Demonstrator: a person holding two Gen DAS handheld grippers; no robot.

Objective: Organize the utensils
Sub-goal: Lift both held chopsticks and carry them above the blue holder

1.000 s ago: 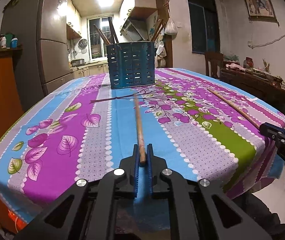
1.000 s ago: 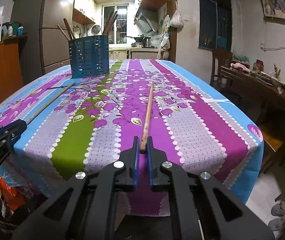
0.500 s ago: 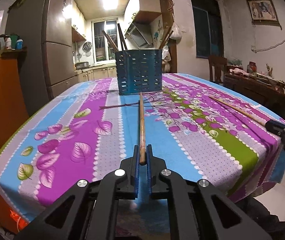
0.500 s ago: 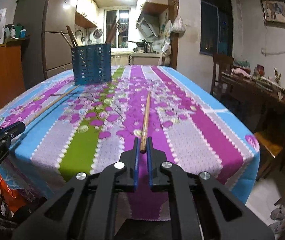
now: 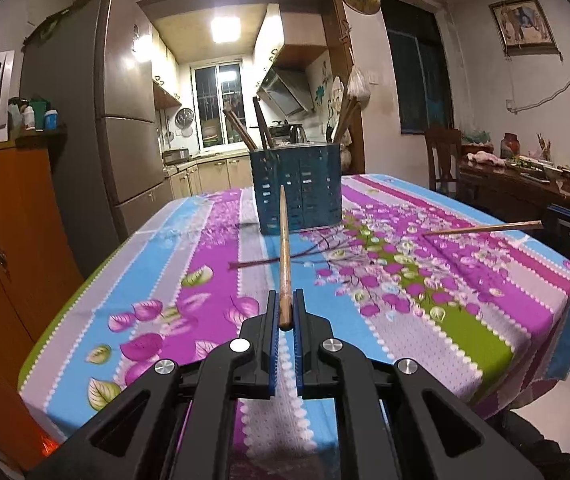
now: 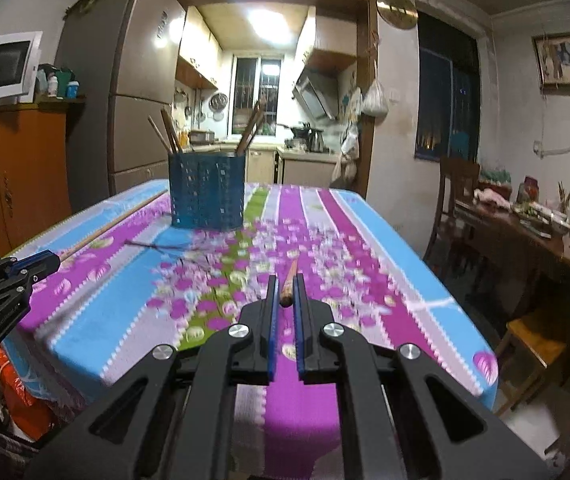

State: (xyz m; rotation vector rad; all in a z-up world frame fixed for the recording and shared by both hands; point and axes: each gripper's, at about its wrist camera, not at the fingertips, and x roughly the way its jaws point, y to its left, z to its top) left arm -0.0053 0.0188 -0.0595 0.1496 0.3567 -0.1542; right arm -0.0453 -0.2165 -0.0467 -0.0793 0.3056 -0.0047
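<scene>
My left gripper (image 5: pixel 285 312) is shut on the near end of a wooden chopstick (image 5: pixel 284 248), held above the table and pointing at the blue perforated utensil holder (image 5: pixel 297 188). My right gripper (image 6: pixel 284 296) is shut on a second wooden chopstick (image 6: pixel 289 280), which looks foreshortened and tilts up. The holder (image 6: pixel 206 190) stands at the table's far end with several chopsticks upright in it. The right gripper's chopstick shows at the right in the left wrist view (image 5: pixel 485 227). The left gripper (image 6: pixel 25 270) and its chopstick (image 6: pixel 113 220) show at the left in the right wrist view.
The table wears a purple, blue and green flowered cloth (image 5: pixel 425 280). An orange cabinet (image 5: pixel 5 240) and a fridge (image 5: pixel 125 120) stand to the left. A wooden chair (image 6: pixel 457 200) and a cluttered side table (image 6: pixel 533 232) stand to the right.
Both grippers have lifted their chopsticks off the cloth and moved toward the holder. The chopstick tips have risen; the right one now points more steeply up.
</scene>
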